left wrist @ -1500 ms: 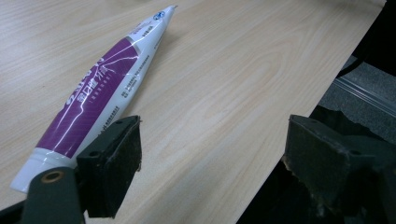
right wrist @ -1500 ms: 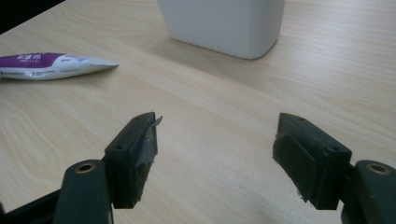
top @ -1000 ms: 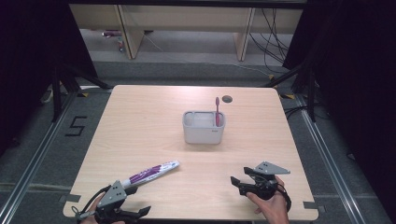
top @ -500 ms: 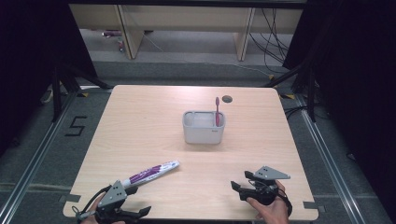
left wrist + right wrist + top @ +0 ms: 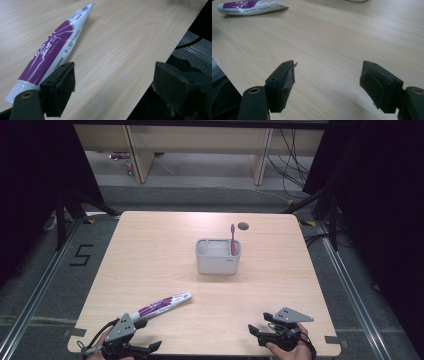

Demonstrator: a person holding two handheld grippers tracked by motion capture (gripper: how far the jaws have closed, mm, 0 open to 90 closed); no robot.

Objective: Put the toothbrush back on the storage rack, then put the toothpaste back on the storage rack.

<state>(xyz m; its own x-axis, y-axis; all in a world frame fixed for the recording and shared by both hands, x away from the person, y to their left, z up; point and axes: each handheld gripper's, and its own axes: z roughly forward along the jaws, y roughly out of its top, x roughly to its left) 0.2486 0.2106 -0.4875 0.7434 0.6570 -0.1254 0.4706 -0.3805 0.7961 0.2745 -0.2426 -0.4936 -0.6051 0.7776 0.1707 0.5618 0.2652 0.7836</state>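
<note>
Pale wood-grain tabletop (image 5: 150, 260) with rounded corners and a small dark round hole (image 5: 243, 226) near the far edge; grey carpeted floor (image 5: 200, 195) around it; metal rails (image 5: 350, 290) along the floor at both sides; a "5" marked in black tape (image 5: 81, 255) on the floor to the left; yellow-and-black tape bits (image 5: 90, 221) by the far corners. Beyond, light wooden furniture (image 5: 200, 140) on upright legs (image 5: 140, 160), with black cables (image 5: 295, 155) hanging and trailing at the right; a small reddish item (image 5: 120, 156) on the floor under it, too small to tell. Black curtains (image 5: 380, 195) at left and right; even, soft light overhead.
</note>
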